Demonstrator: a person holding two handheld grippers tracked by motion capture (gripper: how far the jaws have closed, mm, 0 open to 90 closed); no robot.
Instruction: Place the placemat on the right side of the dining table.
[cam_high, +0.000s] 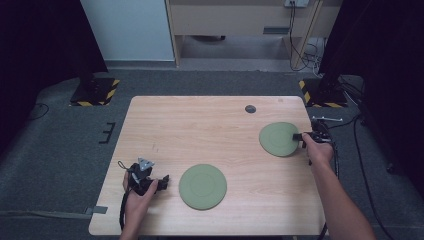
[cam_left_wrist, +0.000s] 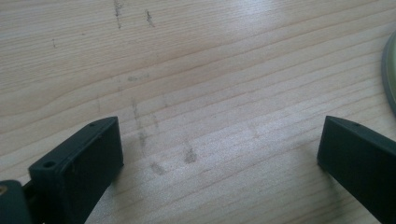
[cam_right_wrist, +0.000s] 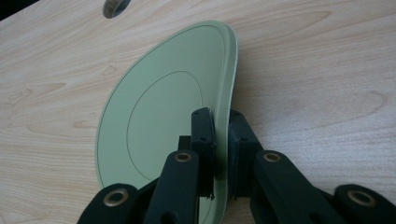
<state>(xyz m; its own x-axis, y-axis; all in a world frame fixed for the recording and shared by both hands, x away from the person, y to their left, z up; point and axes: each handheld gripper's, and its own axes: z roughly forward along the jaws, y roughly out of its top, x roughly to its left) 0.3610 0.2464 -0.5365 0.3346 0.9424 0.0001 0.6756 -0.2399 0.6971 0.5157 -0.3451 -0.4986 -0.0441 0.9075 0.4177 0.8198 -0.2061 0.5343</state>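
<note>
Pale wooden surface (cam_high: 215, 125): one green plate (cam_right_wrist: 159, 116) is gripped at its rim by the right tongs (cam_right_wrist: 219, 140); the left tongs (cam_left_wrist: 219, 158) are held released beside a second plate (cam_high: 202, 186), not yet grasped.

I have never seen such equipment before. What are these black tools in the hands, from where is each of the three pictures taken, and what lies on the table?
A person holds a hand-operated claw in each hand; there is no robot arm. The high view looks down on the light wooden table from above the person. The other two pictures come from cameras riding on each claw, looking along its black jaws. The left claw is open over bare wood, beside the round flat green plate near the front edge. The right claw is shut on the rim of a second round green plate, which is lifted at that side. A small dark round hole sits near the far edge.
</note>
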